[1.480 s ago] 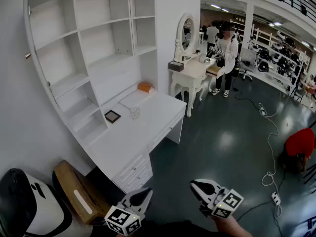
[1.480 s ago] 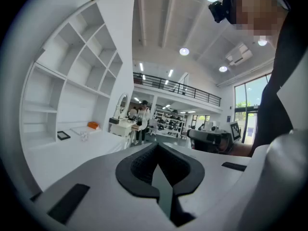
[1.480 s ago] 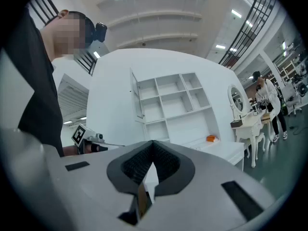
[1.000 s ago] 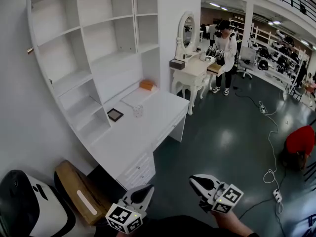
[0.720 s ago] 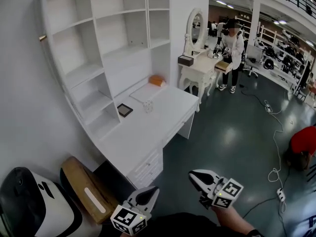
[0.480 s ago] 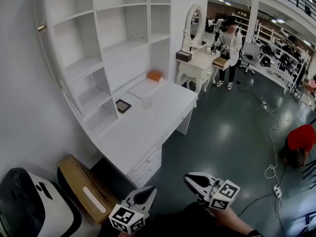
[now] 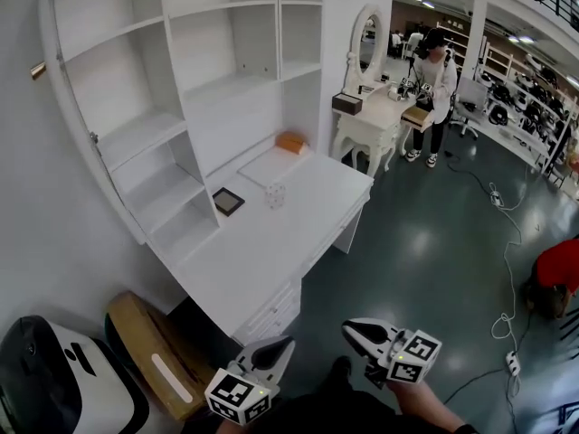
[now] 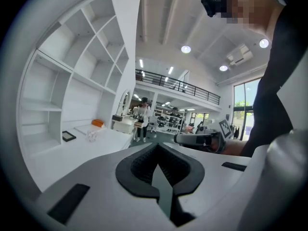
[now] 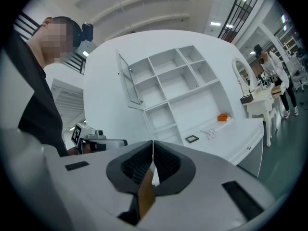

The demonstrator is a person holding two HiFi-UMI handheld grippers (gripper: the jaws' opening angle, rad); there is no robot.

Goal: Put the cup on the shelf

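The small clear faceted glass cup (image 7: 274, 194) stands upright on the long white desk (image 7: 262, 260), towards its back edge, just right of a small dark-framed square picture (image 7: 228, 201) lying flat and just in front of a flat white tray (image 7: 270, 164); a small orange box (image 7: 291, 141) sits further back against the wall. The white open shelf unit (image 7: 136, 134) rises above the desk's back and left side. Both grippers hang low over the dark green floor (image 7: 425, 242), well apart from the desk and the cup. The left gripper (image 7: 274, 351) has its black ribbed pads pressed together with nothing between them, and from its own view (image 8: 156, 152) the cup (image 8: 91, 134) shows far off on the desk. The right gripper (image 7: 355, 333) is likewise closed tight and empty (image 9: 153, 150), with the cup (image 9: 210, 134) small in the distance. A brown flat box (image 7: 154, 360) lies on the floor left of the desk, and a person in a white top (image 7: 441, 84) stands at a white dressing table (image 7: 371, 125) beyond
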